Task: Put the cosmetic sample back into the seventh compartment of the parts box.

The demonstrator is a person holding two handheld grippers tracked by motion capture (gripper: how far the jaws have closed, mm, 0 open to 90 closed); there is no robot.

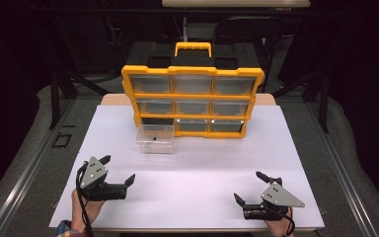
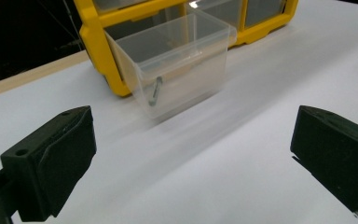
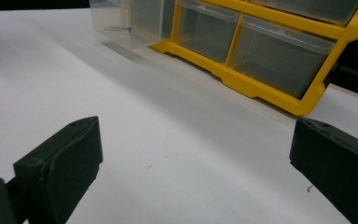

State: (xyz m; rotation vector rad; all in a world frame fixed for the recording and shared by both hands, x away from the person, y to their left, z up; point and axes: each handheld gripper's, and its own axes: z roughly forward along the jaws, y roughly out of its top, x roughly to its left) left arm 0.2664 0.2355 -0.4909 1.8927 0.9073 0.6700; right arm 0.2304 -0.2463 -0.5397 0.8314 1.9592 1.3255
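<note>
White bench [image 1: 192, 168] carrying a yellow organizer [image 1: 193, 101] at its far side. Clear drawer [image 1: 155, 138], pulled out of the organizer's lower left slot, stands just in front of it with a small screw [image 2: 155, 91] inside. Left tool [image 1: 117, 170] and right tool [image 1: 248, 186] rest well nearer than the organizer, jaws apart, holding nothing.

Dark room — grey floor [image 1: 24, 143], black chair [image 1: 246, 29] behind white-topped table [image 1: 286, 148].

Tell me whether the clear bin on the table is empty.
No, the clear bin holds a small metal screw against its front wall.
</note>
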